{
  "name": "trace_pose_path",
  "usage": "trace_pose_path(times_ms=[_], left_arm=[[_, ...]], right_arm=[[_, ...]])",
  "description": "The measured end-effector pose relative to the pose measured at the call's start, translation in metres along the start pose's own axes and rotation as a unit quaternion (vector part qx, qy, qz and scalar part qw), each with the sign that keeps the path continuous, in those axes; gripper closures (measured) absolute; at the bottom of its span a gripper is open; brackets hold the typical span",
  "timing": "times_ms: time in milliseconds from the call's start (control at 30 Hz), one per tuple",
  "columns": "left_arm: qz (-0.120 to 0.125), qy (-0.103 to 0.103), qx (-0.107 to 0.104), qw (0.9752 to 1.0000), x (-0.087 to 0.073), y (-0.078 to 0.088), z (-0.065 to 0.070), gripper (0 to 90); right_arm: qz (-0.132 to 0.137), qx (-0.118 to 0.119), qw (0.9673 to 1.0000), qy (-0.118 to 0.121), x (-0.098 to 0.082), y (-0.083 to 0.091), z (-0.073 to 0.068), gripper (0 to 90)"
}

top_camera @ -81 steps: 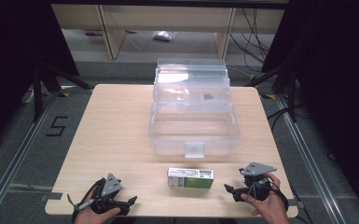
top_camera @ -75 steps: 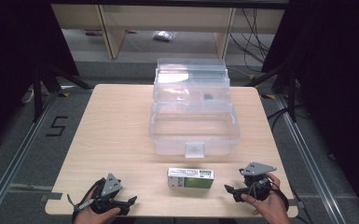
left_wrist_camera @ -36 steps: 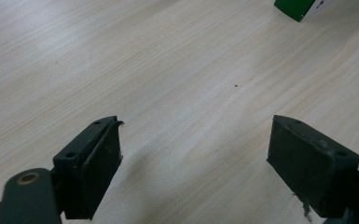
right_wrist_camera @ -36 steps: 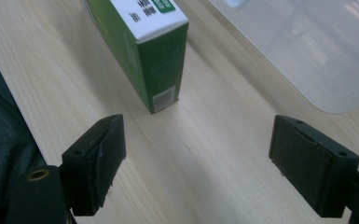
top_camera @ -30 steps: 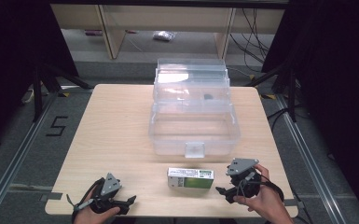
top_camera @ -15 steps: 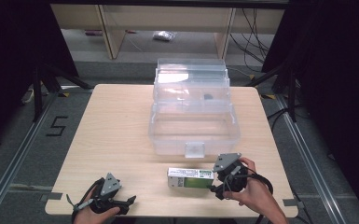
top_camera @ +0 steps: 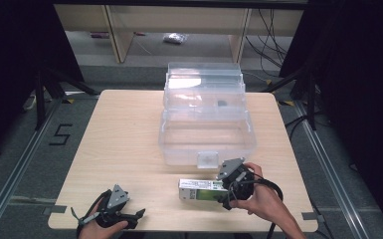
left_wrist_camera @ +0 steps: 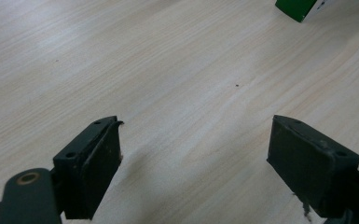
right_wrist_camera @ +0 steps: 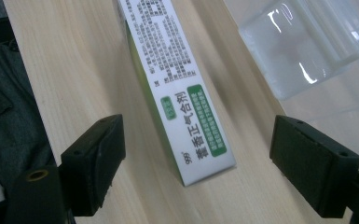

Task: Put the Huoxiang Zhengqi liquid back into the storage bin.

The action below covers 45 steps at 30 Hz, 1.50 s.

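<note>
box (top_camera: 200, 189) of medicine, white and green, lies flat on the table (top_camera: 124, 144) just in front of the clear plastic case (top_camera: 206, 119), beside the case's front latch (top_camera: 207, 160).

progress: the right gripper (right_wrist_camera: 198, 161) is at the right end of the box, jaws spread wide with one on each side of that end. neither jaw touches the box. the grasp is not yet made. judged from this, closing, lifting and placing the box are all left to do, probably into the case in front of it, which stands open.

the left gripper (left_wrist_camera: 193, 161) sits well to the left of the box, near the table's front edge, jaws spread over bare wood, holding nothing.

count: one box, one case, one latch, two grippers, one table.
</note>
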<state>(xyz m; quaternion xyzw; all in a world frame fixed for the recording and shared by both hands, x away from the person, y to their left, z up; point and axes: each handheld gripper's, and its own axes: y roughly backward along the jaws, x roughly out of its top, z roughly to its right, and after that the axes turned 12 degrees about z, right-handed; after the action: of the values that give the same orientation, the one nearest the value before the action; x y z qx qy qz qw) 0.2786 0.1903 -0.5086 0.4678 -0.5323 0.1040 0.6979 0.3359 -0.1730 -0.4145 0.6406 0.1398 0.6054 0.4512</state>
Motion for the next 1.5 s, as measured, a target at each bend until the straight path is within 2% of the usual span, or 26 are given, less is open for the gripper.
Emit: trace_pose_path(times_ms=[33,67,100,133,400,467,533,567,633,700,733,767,800,967,1000,1033,1067,1167,1233,1267,1333,1367,1433,1467,1500], left_arm=[[0.0,0.0,0.001,1.0,0.0,0.0,0.0,16.6],[0.0,0.001,0.002,1.0,0.0,0.0,0.0,16.6],[0.0,0.0,0.0,1.0,0.0,0.0,0.0,16.6],[0.001,0.0,0.0,1.0,0.0,0.0,0.0,16.6],[-0.001,0.0,0.001,1.0,0.0,0.0,0.0,16.6],[0.0,0.0,0.001,1.0,0.0,0.0,0.0,16.6],[-0.001,0.0,0.002,1.0,0.0,0.0,0.0,16.6],[-0.001,0.0,0.001,1.0,0.0,0.0,0.0,16.6],[-0.001,0.0,0.001,1.0,0.0,0.0,0.0,16.6],[-0.001,0.0,0.002,1.0,0.0,0.0,0.0,16.6],[-0.001,-0.001,0.001,1.0,0.0,0.0,-0.001,16.6],[0.0,-0.001,0.002,1.0,0.0,0.0,0.0,16.6],[0.0,-0.001,0.0,1.0,0.0,0.0,-0.001,16.6],[0.0,0.0,-0.001,1.0,0.0,0.0,0.0,16.6],[0.001,0.001,0.0,1.0,0.0,0.0,0.0,16.6],[0.0,0.0,0.002,1.0,0.0,0.0,0.0,16.6],[-0.001,0.001,0.004,1.0,0.0,0.0,0.0,16.6],[0.0,-0.002,0.002,1.0,0.0,0.0,0.0,16.6],[0.0,0.0,0.0,1.0,0.0,0.0,-0.001,16.6],[-0.001,-0.003,0.004,1.0,0.0,0.001,-0.001,16.6],[0.002,-0.001,0.004,1.0,0.0,0.0,0.0,16.6],[0.0,-0.003,0.004,1.0,0.0,0.0,-0.001,16.6],[0.001,-0.001,0.005,1.0,0.0,0.0,0.0,16.6],[0.002,-0.001,0.005,1.0,0.0,0.0,0.0,16.6],[0.002,-0.002,0.004,1.0,0.0,0.0,0.0,16.6]], right_arm=[[-0.005,-0.001,1.0,-0.008,0.001,0.0,-0.001,19.1],[-0.004,0.006,1.0,0.002,0.003,-0.001,0.001,19.0],[-0.007,0.003,1.0,-0.004,0.004,-0.002,0.0,18.8],[-0.007,0.008,0.9999,0.004,0.005,-0.004,0.001,18.5],[-0.023,0.013,0.9996,0.0,0.012,-0.014,0.001,19.1],[-0.025,0.017,0.9995,0.009,0.013,-0.018,0.002,19.1],[-0.032,0.02,0.9993,0.006,0.016,-0.021,0.001,19.5],[-0.033,0.023,0.9991,0.015,0.017,-0.023,0.002,19.5],[-0.039,0.021,0.9989,0.011,0.019,-0.025,0.0,19.5],[-0.045,0.028,0.9984,0.019,0.02,-0.029,0.001,19.7],[-0.049,0.027,0.9984,0.012,0.02,-0.03,0.0,19.9],[-0.049,0.03,0.9981,0.02,0.02,-0.032,0.001,19.9],[-0.053,0.028,0.9981,0.014,0.021,-0.033,0.0,19.9],[-0.06,0.04,0.9971,0.027,0.022,-0.039,0.002,20.7],[-0.066,0.044,0.9967,0.015,0.023,-0.04,0.001,21.2],[-0.062,0.042,0.9968,0.027,0.023,-0.041,0.001,21.9],[-0.07,0.048,0.9961,0.022,0.024,-0.042,0.0,22.5],[-0.076,0.058,0.9947,0.038,0.025,-0.047,0.0,25.3],[-0.09,0.056,0.994,0.027,0.025,-0.049,-0.001,27.1],[-0.088,0.061,0.9937,0.033,0.025,-0.051,0.0,28.4],[-0.091,0.06,0.9936,0.029,0.025,-0.052,0.0,29.7],[-0.093,0.066,0.9928,0.038,0.025,-0.053,0.001,31.1],[-0.104,0.064,0.9923,0.018,0.026,-0.053,-0.002,33.3],[-0.097,0.071,0.9923,0.029,0.026,-0.055,-0.001,35.4],[-0.105,0.069,0.9919,0.022,0.027,-0.055,-0.002,36.7]])
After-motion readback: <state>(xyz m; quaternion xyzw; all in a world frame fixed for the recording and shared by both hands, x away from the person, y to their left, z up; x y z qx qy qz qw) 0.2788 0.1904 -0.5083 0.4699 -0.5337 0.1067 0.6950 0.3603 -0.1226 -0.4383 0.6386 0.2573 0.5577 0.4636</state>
